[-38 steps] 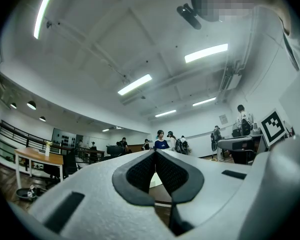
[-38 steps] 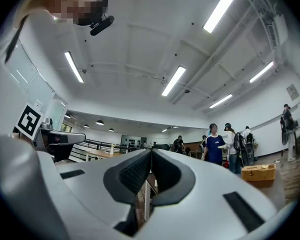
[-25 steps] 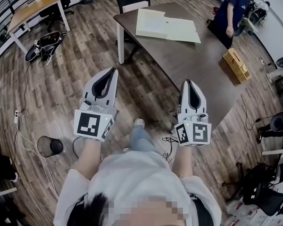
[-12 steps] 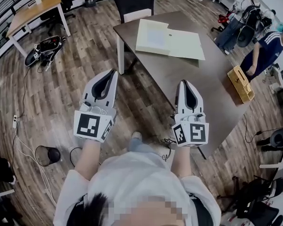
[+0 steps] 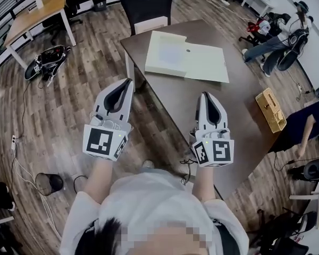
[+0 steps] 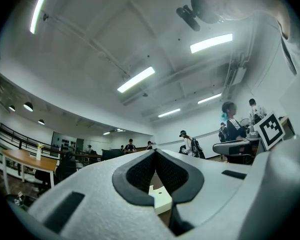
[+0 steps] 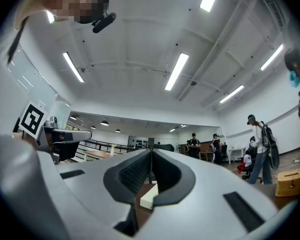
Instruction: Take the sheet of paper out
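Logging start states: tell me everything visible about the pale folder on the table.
The folder is pale cream, card-like, lying flat toward the far end of the dark table. Two joined panels: the left looks raised with a paler patch, the right flat, with a small dark dot near the seam. Only the table touches it.

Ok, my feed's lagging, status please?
Left tool shut, right tool shut, both empty. White folder lies on table, untouched. Nothing in the way.
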Demonstrator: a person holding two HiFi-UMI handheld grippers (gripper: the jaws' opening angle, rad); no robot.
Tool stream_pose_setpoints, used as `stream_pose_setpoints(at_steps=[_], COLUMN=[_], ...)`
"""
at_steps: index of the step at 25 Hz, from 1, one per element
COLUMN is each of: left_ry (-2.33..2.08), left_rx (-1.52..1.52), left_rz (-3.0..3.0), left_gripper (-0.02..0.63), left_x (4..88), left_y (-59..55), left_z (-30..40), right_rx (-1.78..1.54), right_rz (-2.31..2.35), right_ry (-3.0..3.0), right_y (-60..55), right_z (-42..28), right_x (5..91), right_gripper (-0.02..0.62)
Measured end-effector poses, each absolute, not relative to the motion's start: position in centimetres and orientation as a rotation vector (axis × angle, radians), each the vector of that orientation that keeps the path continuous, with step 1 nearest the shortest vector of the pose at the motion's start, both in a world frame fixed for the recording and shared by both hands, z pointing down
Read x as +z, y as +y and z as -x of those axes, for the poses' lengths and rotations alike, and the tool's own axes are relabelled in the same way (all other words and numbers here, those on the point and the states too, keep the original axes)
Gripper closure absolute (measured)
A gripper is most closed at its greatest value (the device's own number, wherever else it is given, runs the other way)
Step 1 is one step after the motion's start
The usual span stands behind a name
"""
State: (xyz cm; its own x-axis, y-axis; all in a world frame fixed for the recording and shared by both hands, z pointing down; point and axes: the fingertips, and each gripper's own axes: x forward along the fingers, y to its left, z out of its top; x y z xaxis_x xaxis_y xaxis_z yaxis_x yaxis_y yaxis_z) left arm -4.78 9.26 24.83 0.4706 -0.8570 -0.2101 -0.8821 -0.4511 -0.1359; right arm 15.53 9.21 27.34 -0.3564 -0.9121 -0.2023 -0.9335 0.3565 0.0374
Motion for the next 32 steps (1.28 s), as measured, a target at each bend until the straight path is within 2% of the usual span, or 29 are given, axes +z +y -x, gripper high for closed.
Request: stream_pose_setpoints(at_steps=[18,32], left_ry=[1.533,1.449], left_rx=[0.144,0.09], left_rz=[2.516,2.572], left_gripper=[0.598,0.598], left_x=[26.0,26.7], left_y=[0.3,-11.4], left_z=[3.5,5.6], right_rx=[0.157,0.109], right_rz=[1.683,1.755], right_ry=[2.48,2.446], right_y=[0.1,-10.6], right_z=[-17.0,-14.4], right_x=[28.8,29.9], right_gripper=[0.578,0.578])
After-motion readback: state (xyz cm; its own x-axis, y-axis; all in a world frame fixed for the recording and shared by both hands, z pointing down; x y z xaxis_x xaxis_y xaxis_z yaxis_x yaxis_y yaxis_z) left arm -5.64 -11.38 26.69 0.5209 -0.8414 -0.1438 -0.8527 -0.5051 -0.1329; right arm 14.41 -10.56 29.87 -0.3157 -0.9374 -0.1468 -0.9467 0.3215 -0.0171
